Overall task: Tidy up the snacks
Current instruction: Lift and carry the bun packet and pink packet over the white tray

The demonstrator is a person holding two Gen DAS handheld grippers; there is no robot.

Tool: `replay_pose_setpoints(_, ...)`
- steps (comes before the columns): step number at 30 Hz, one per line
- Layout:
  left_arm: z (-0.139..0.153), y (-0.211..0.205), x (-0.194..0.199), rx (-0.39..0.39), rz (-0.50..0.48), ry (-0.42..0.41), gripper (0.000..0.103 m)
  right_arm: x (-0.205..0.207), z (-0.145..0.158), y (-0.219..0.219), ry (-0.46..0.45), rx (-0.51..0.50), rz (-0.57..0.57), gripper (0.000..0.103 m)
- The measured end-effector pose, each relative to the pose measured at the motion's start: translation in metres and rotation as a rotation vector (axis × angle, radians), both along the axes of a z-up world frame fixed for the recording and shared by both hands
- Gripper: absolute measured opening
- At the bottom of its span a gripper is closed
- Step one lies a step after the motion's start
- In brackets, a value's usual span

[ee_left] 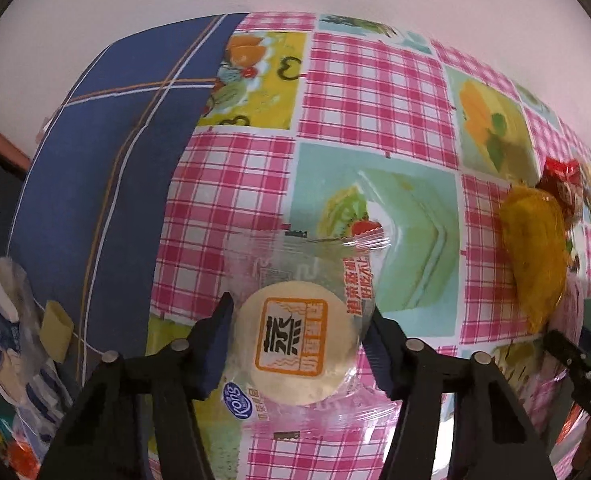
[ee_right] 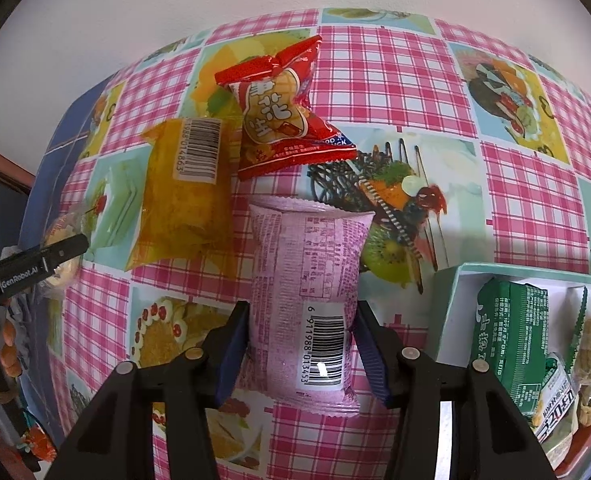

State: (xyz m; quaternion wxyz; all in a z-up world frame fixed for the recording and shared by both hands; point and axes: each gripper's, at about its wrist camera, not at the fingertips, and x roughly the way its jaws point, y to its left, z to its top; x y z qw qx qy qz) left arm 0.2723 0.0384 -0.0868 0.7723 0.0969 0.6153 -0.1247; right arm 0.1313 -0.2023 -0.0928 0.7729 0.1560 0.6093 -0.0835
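On the checked bench (ee_right: pixel 395 80), the right gripper (ee_right: pixel 301 354) pinches the pink snack pack (ee_right: pixel 307 280) at its near end; the left gripper (ee_left: pixel 299 344) straddles a clear-wrapped round cake (ee_left: pixel 295 340), contact unclear. Both look light, soft, slippery; grip mid-body, gently.

The clear-wrapped round cake (ee_left: pixel 295 340) carries a large orange-framed "蒸" stamp and a blue "Kong" oval, as far as the curved print allows. The pink packet (ee_right: pixel 309 304) shows a barcode reading 6 911988 013453; the yellow packet (ee_right: pixel 183 188) has a barcode ending 014863. The left gripper (ee_right: pixel 35 264), seen from the right wrist, is lettered "GenRobot.AI".
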Motion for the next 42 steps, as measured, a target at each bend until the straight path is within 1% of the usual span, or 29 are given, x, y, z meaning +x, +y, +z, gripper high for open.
replay_pose_setpoints(4, -0.001, 0.012, -0.002, -0.009, 0.041, -0.005, 0.056, -0.002, 0.001, 0.005, 0.001, -0.038, 0.008, 0.045)
replay_pose_setpoints(7, 0.004, 0.018, -0.016, -0.024, 0.069, -0.002, 0.055, -0.006, 0.003, 0.007, -0.008, -0.045, 0.008, 0.043)
replay_pose_setpoints(11, 0.013, 0.01, -0.034, -0.035, 0.096, -0.011, 0.055, -0.013, 0.009, 0.01, -0.023, -0.038, 0.012, 0.042)
replay_pose_setpoints(12, 0.018, 0.005, -0.04, -0.038, 0.103, -0.018, 0.055, -0.016, 0.013, 0.011, -0.034, -0.034, 0.011, 0.042)
replay_pose_setpoints(16, 0.042, -0.007, -0.063, -0.101, 0.126, -0.046, 0.055, -0.03, 0.031, 0.013, -0.075, -0.036, 0.008, 0.042)
replay_pose_setpoints(21, 0.074, -0.034, -0.088, -0.172, 0.137, -0.06, 0.055, -0.052, 0.056, 0.012, -0.124, -0.031, -0.014, 0.042)
replay_pose_setpoints(25, 0.091, -0.057, -0.101, -0.215, 0.133, -0.076, 0.055, -0.075, 0.073, 0.0, -0.159, -0.014, -0.063, 0.042)
replay_pose_setpoints(27, 0.101, -0.069, -0.115, -0.234, 0.132, -0.082, 0.055, -0.086, 0.079, -0.006, -0.175, -0.005, -0.09, 0.042)
replay_pose_setpoints(28, 0.098, -0.073, -0.115, -0.242, 0.132, -0.082, 0.055, -0.09, 0.08, -0.008, -0.179, -0.002, -0.101, 0.042)
replay_pose_setpoints(30, 0.105, -0.085, -0.131, -0.262, 0.128, -0.076, 0.055, -0.105, 0.084, -0.019, -0.189, 0.009, -0.139, 0.042)
replay_pose_setpoints(34, 0.111, -0.112, -0.16, -0.279, 0.103, -0.068, 0.055, -0.128, 0.088, -0.039, -0.198, 0.005, -0.208, 0.042)
replay_pose_setpoints(42, 0.108, -0.166, -0.2, -0.31, 0.013, -0.032, 0.055, -0.171, 0.094, -0.105, -0.208, -0.001, -0.378, 0.043)
